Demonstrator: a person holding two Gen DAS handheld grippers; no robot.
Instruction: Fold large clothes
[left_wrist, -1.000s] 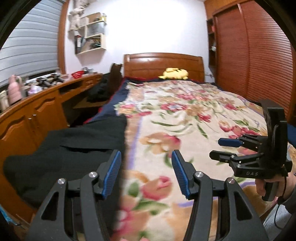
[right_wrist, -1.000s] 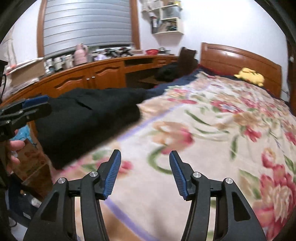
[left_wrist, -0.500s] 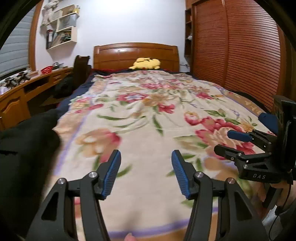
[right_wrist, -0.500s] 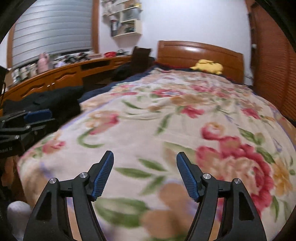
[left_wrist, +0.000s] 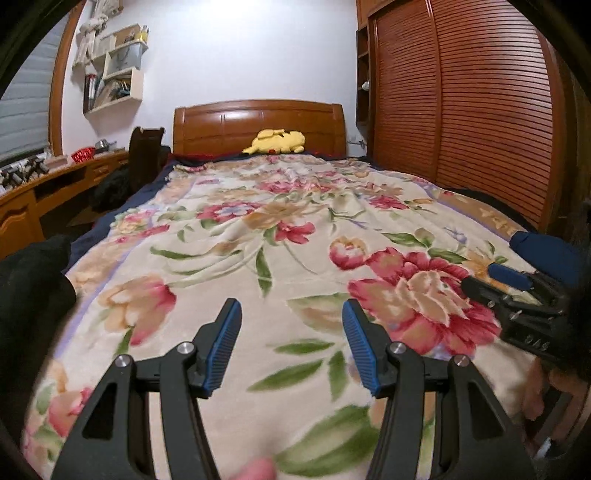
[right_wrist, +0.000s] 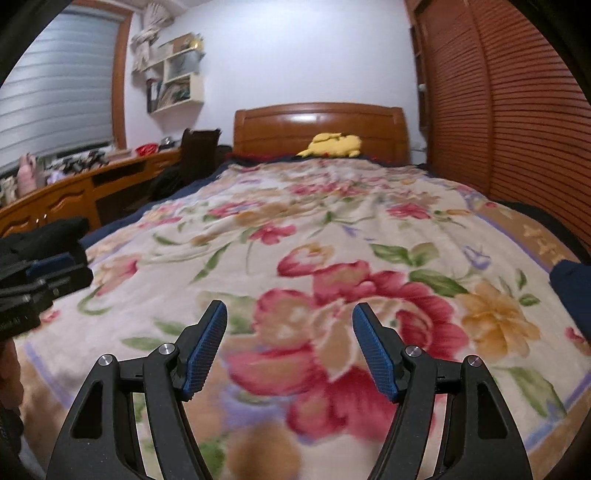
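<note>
The bed (left_wrist: 229, 236) lies wide and free ahead of both grippers, its floral blanket (left_wrist: 295, 258) running to the wooden headboard (left_wrist: 258, 125) at 12 o'clock. At 3 o'clock a slatted wooden wardrobe (left_wrist: 461, 103) closes the side; at 9 o'clock stands a long wooden table (left_wrist: 22, 206). The black garment (left_wrist: 33, 288) lies bunched at the blanket's edge, at 9 o'clock in the left wrist view. The left gripper (left_wrist: 291, 343) stands about half open over the blanket, with nothing between its ribbed blue pads (left_wrist: 221, 350). The right gripper (right_wrist: 290, 343) has just been opening its jaws and stands wider, also empty. A yellow plush toy (left_wrist: 277, 142) rests soft against the headboard
</note>
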